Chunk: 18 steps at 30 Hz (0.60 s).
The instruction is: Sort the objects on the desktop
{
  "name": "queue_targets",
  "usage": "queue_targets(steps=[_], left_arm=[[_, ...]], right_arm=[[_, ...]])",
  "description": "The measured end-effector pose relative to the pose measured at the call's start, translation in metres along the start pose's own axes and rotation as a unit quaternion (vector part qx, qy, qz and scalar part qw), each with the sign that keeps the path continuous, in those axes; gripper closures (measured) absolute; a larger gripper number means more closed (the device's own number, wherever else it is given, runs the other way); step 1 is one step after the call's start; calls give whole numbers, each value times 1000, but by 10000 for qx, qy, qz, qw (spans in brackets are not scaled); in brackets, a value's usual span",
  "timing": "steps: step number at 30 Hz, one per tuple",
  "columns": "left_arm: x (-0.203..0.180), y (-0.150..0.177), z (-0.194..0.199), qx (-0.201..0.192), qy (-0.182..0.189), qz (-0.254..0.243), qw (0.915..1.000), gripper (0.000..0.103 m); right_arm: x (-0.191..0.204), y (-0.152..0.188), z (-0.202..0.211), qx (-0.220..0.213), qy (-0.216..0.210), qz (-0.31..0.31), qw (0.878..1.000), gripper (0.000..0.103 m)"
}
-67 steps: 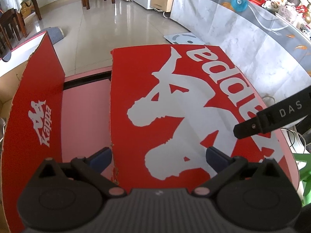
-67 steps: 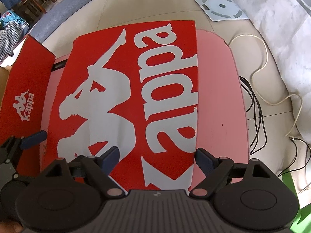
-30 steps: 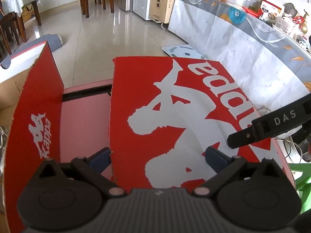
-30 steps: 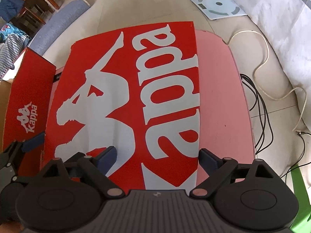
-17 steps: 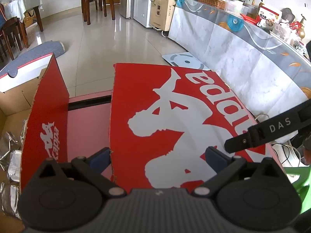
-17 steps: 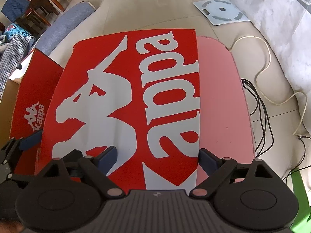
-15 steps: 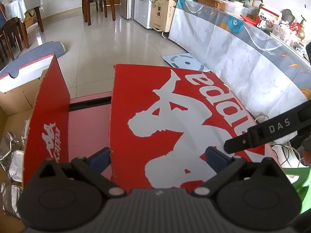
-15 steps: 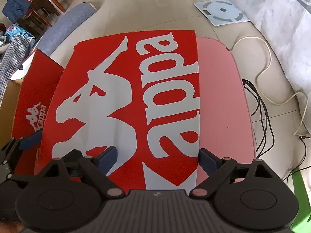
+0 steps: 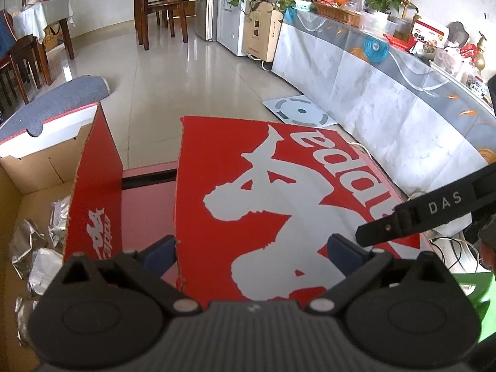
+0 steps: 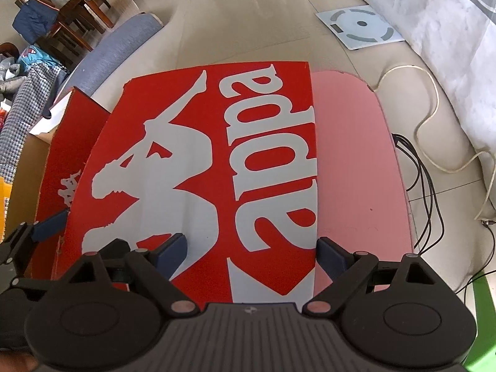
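White "Kappa" lettering marks the red cardboard flap (image 10: 198, 167).

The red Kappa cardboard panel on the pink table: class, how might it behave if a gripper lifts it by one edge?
The red cardboard panel lies flat and thin, so it is probably light. Being broad, it would likely sag or bend from one edge. Its ragged torn side suggests it may tear further.

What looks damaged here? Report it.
The red cardboard sheet is ragged along its near left edge, beside the left tool. Crumpled foil lies in the open box. Nothing spilled.
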<state>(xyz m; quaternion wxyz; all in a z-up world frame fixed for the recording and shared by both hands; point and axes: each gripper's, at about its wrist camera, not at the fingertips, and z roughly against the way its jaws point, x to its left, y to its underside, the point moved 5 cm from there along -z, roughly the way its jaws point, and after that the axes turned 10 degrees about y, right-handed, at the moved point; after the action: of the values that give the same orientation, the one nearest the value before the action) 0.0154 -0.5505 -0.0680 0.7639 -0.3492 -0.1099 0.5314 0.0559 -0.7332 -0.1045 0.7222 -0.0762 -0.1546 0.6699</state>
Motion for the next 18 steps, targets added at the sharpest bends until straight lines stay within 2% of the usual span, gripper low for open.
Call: queue_targets(steps=[18], left_arm=[[-2,-4,21,-252,-100,-61,9996,1]], right_arm=[[7,-1,18,-319,-122,33,9994,13]])
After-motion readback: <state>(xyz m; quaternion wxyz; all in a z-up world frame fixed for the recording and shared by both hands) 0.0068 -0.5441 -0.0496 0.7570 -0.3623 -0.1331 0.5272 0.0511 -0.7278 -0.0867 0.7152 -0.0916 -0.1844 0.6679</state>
